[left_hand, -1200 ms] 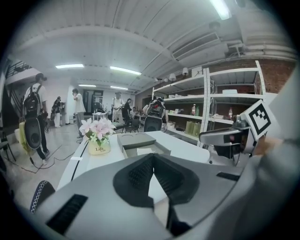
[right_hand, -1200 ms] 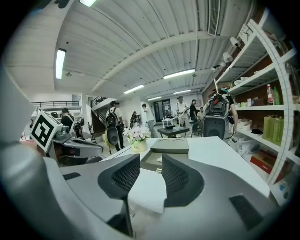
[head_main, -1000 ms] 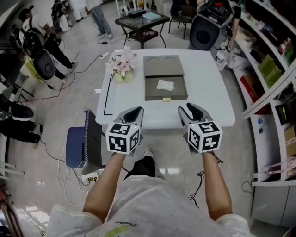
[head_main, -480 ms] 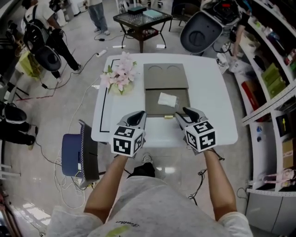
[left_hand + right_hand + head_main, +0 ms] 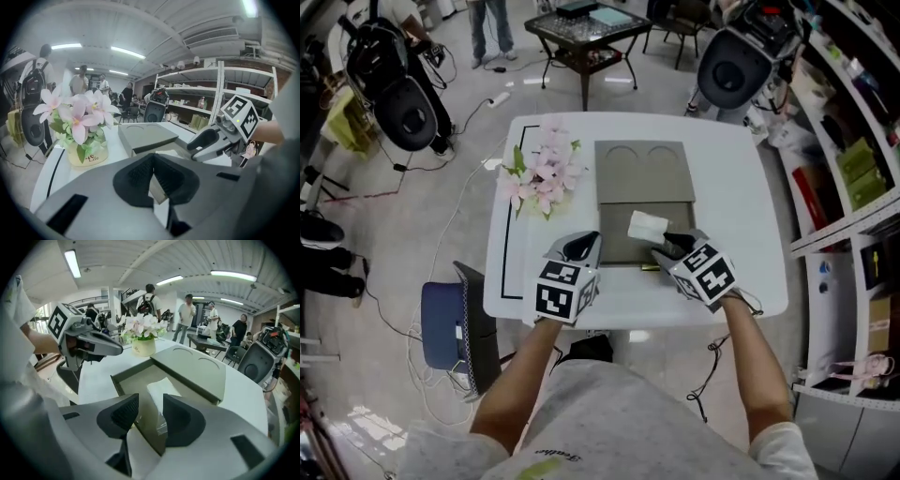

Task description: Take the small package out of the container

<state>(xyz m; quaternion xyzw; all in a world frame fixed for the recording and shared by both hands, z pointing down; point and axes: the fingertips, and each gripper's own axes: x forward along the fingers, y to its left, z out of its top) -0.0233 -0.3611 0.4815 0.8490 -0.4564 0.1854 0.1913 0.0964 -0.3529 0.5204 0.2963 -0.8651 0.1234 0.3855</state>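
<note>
- Two grippers have advanced to the container (image 5: 619, 225); pick-up judged imminent.
- Right gripper (image 5: 149, 405) jaws opening, empty, small package (image 5: 161, 391) just ahead; left gripper (image 5: 153, 163) jaws together, empty.

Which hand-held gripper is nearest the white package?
The right hand-held gripper, opening jaws by the package, gripping nothing. The left hand-held gripper is beside the box.

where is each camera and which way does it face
Head view: on the person's head, steeply down at the table, container and small package; forearms, left claw, right claw show.
Left gripper view: on the left claw, facing across the table to the flowers; shut jaws show.
Right gripper view: on the right claw, facing into the container; its opening jaws frame the small package, ungripped.
Both gripper views share flowers and container.
</note>
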